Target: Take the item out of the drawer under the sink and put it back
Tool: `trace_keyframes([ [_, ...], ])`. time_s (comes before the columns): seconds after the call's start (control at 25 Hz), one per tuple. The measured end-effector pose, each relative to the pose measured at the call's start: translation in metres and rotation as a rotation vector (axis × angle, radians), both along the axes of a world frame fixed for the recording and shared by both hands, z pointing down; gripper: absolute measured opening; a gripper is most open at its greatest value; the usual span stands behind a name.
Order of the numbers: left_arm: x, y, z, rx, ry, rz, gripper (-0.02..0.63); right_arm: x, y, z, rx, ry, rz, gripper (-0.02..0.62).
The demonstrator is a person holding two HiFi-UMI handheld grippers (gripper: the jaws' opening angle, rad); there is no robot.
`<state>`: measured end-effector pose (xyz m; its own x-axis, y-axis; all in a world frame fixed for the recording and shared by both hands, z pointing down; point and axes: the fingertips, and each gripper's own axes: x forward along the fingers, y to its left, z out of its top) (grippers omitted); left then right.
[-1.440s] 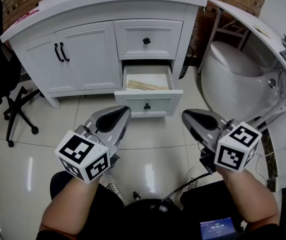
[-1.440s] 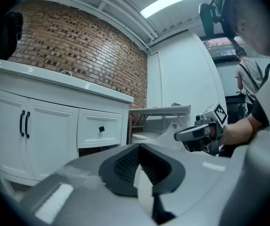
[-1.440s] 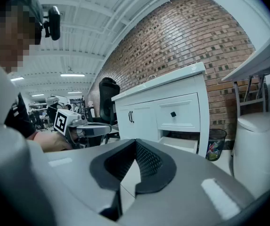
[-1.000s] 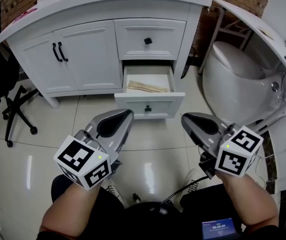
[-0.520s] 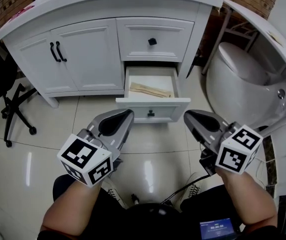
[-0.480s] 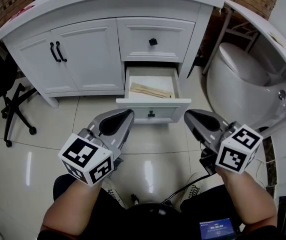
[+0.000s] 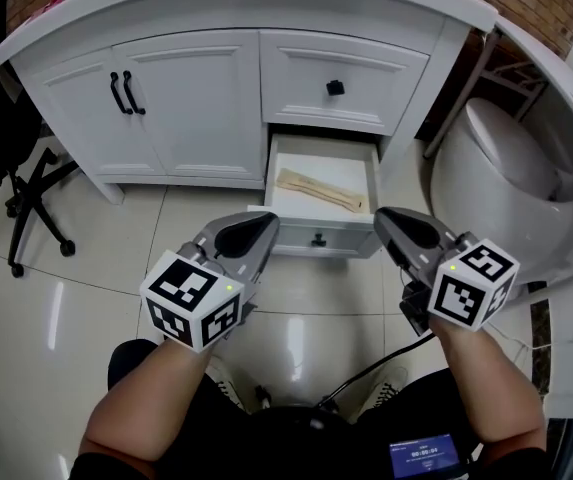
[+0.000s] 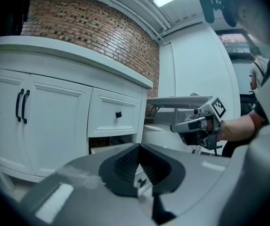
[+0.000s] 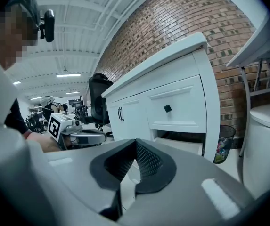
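A white vanity cabinet is seen from above, with two doors with black handles and an upper drawer with a black knob. Below that knob, the lower drawer is pulled out. The item, a flat tan strip, is lying slantwise on the drawer's floor, untouched.

The left gripper is held just short of the drawer front, at about 7 o'clock from the item. Its jaws are pressed together at the tips, with nothing between them. The right gripper is held at about 4 o'clock from the item. Its jaws are likewise closed on nothing.

Each gripper's cube is covered with black-and-white square markers. A small blue screen is seen at 6 o'clock; its writing is too small to be read.

The floor is laid with glossy pale tiles. A black office chair is placed at 9 o'clock, and a rounded white fixture at 3 o'clock. A red brick wall is seen behind the cabinet, and a bin is set beside it.
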<state>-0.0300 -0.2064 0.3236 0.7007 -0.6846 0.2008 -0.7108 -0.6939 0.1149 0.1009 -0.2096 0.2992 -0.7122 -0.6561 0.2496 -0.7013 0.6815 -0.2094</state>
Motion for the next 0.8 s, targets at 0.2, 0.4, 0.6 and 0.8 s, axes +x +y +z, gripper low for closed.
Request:
trace_keyframes([
  [0.2,-0.001,-0.009,0.010,-0.022,-0.007,0.001,0.006,-0.006,-0.010,0.011,-0.025,0.020,-0.016,0.008],
  [0.4,0.003,-0.009,0.012,-0.031,-0.001,0.015,0.006,-0.008,-0.015,0.013,-0.025,0.067,-0.019,0.008],
  [0.6,0.005,-0.009,0.010,-0.033,0.011,0.023,0.006,-0.009,-0.025,0.007,0.044,0.248,-0.049,0.011],
  [0.8,0.002,-0.012,0.008,-0.041,0.032,0.009,0.006,-0.018,-0.042,0.007,0.052,0.356,-0.127,0.029],
])
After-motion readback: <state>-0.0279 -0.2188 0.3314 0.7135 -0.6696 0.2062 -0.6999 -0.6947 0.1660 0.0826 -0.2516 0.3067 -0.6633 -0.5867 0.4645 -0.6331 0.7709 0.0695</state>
